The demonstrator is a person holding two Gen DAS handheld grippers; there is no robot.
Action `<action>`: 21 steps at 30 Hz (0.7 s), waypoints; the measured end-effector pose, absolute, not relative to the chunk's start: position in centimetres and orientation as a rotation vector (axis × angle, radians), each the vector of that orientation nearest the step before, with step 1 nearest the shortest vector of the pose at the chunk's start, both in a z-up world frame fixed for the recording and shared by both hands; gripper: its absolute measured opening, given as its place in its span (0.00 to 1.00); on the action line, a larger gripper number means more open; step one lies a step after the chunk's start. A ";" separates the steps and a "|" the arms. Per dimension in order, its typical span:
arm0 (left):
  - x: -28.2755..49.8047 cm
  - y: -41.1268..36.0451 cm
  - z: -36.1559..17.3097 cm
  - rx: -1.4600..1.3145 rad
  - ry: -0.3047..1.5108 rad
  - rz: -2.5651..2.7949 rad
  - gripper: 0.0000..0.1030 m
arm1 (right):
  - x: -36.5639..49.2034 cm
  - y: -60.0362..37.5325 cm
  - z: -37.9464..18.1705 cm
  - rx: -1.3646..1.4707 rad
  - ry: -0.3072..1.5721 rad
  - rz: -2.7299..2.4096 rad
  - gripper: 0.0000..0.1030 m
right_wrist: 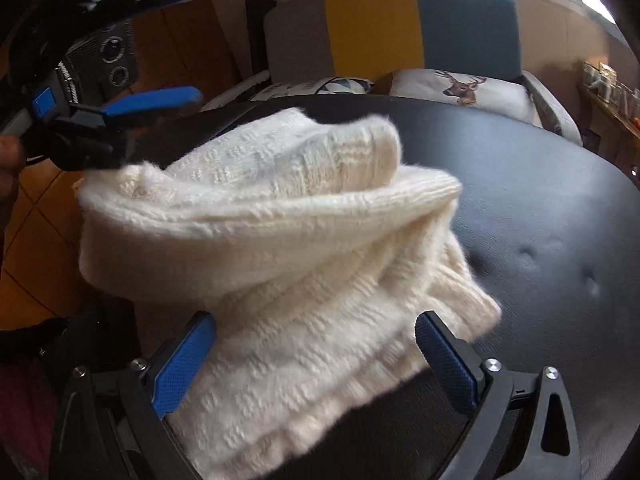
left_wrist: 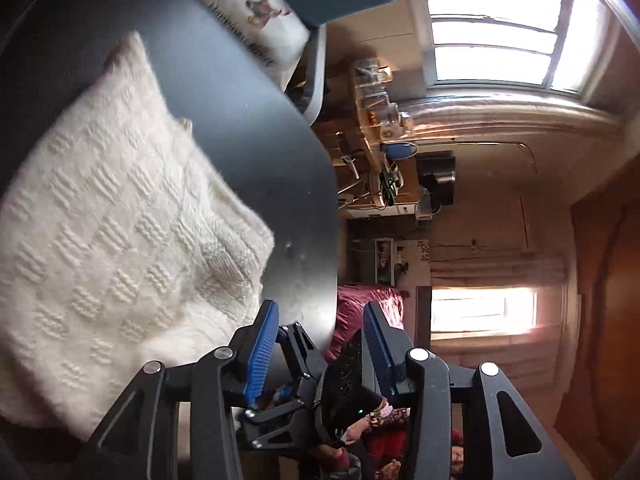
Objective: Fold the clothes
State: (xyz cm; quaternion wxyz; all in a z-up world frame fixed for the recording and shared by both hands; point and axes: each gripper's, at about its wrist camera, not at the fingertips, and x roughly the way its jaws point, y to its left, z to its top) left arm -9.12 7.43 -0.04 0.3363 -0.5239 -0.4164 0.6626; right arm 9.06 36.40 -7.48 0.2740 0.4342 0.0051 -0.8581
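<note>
A cream knitted sweater (left_wrist: 112, 240) lies bunched and partly folded on the round black table (left_wrist: 260, 140). In the left wrist view my left gripper (left_wrist: 320, 344) is open at the table's rim, just off the sweater's corner, with nothing between its blue pads (left_wrist: 262, 352). The right wrist view shows the sweater (right_wrist: 280, 240) heaped up close. My right gripper (right_wrist: 316, 360) stands wide open with the knit lying between its fingers (right_wrist: 184, 360). One blue finger (right_wrist: 160, 105) of the left gripper hovers over the sweater's far left edge.
A chair (right_wrist: 400, 28) with a grey, yellow and teal back stands behind the table, holding a deer cushion (right_wrist: 460, 88). A cluttered shelf (left_wrist: 380, 120) runs below the windows. A hand (right_wrist: 8, 160) shows at the left. Bare tabletop (right_wrist: 540, 220) lies to the right.
</note>
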 end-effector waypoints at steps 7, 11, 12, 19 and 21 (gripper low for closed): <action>-7.6 -1.2 -1.5 -1.351 -0.752 2.195 0.45 | 13.5 37.9 -4.7 1.083 -0.215 -2.298 0.99; -4.9 -1.5 -4.0 -1.356 -0.559 2.294 0.45 | 14.9 35.5 -0.6 0.954 -0.210 -2.219 0.99; -4.3 -1.6 -4.7 -1.364 -0.528 2.308 0.45 | 15.2 34.4 0.6 0.922 -0.184 -2.192 0.99; -3.2 -3.4 -6.0 -1.326 -0.668 2.332 0.44 | 9.8 25.9 2.3 1.035 -0.026 -1.828 0.99; -3.7 -3.4 -5.6 -1.307 -0.667 2.334 0.44 | 7.9 23.6 1.6 1.127 0.000 -1.699 0.99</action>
